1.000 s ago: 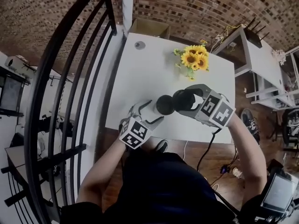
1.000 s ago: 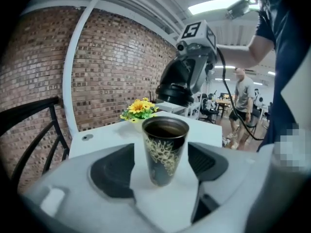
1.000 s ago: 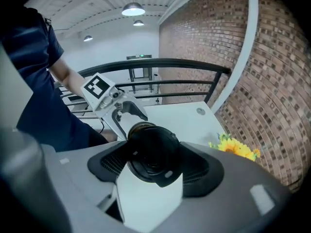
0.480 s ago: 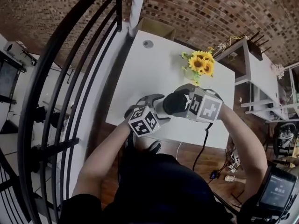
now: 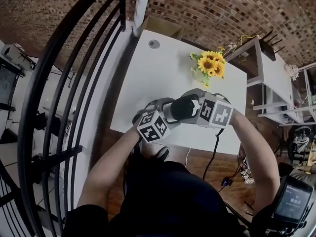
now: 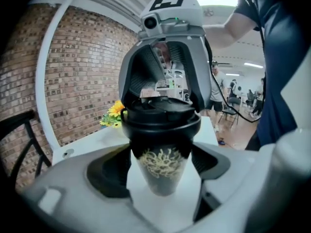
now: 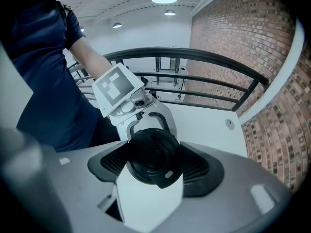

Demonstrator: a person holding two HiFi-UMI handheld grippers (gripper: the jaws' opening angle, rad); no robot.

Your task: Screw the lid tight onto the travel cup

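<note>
I'm seemingly tightening: right gripper (image 7: 155, 166) clamping the lid (image 7: 153, 152), left gripper (image 6: 161, 161), just closing, gripping the travel cup (image 6: 163, 178); probably needing another twist.

cup (image 6: 163, 171): black, pale gold swirly flower print on the side
lid (image 6: 160, 115): plain black
right gripper (image 5: 185, 108): grey shell, black on the inner faces
pads (image 7: 109, 164): black, ribbed
cube (image 5: 215, 113): white faces with black square markers
table (image 5: 158, 73): white
sunflowers (image 5: 210, 65): yellow petals, dark centres, green leaves
wall (image 5: 197, 9): red-brown brick, pale mortar lines
railing (image 5: 64, 63): black
shirt (image 5: 168, 196): dark navy
floor (image 5: 217, 167): brown wood
</note>
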